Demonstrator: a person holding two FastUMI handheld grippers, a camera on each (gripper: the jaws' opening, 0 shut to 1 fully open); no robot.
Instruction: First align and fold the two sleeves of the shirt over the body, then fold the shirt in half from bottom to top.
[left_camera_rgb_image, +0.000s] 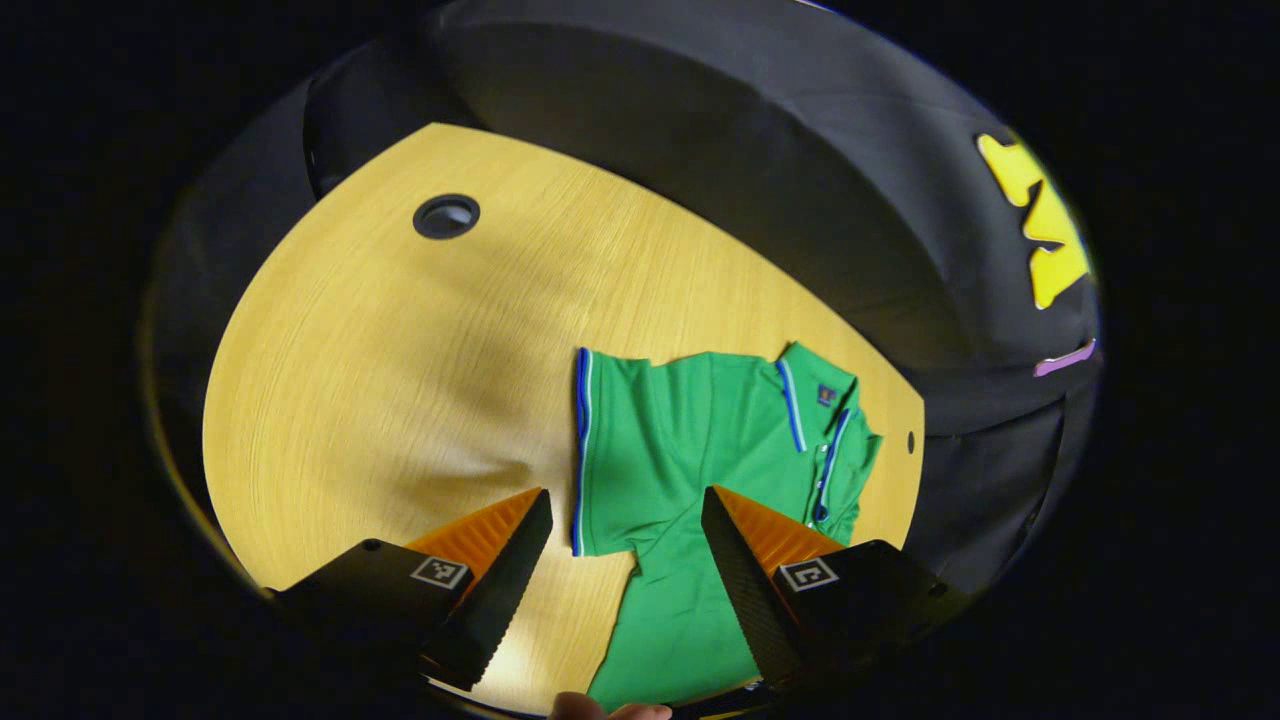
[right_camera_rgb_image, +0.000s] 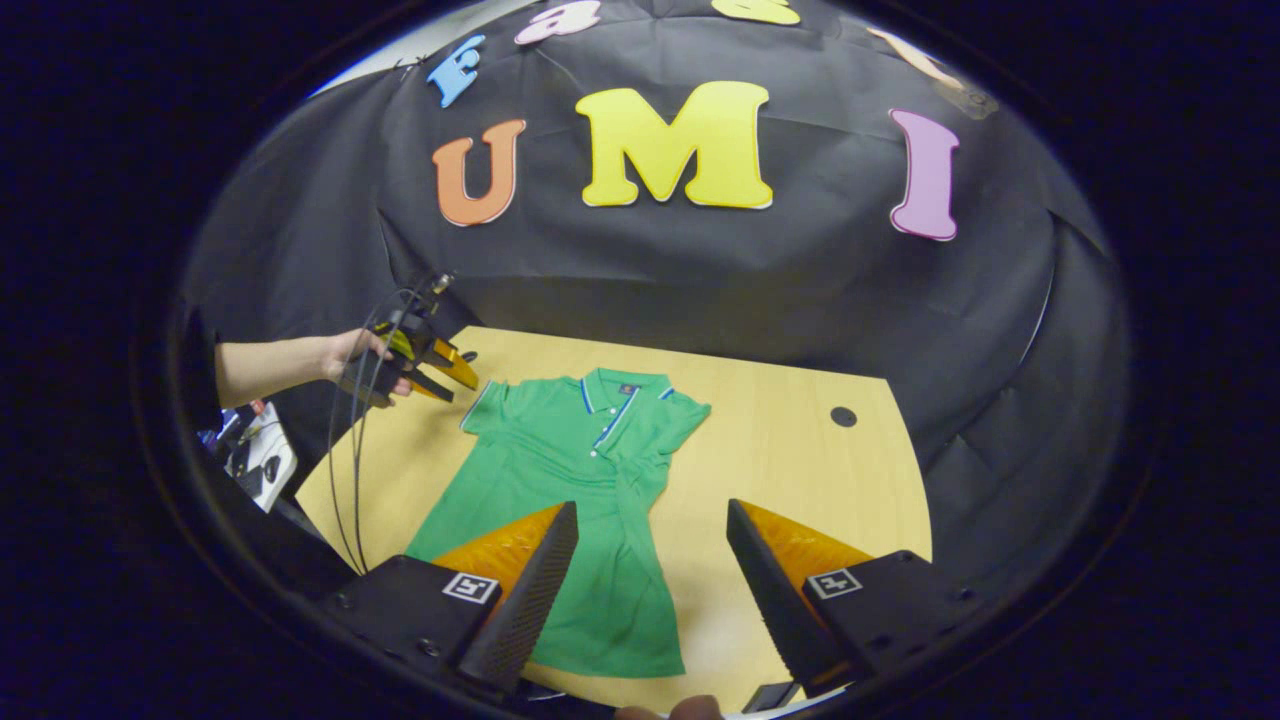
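I keep both claws spread above the worktop: my left claw faces the green shirt at frame centre; my right claw hovers over its hem, ready for sleeves.

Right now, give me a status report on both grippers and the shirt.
Left gripper open, above the shirt's sleeve. Right gripper open, holding nothing. Green shirt flat on the table, sleeves not yet folded. Nothing in the way.
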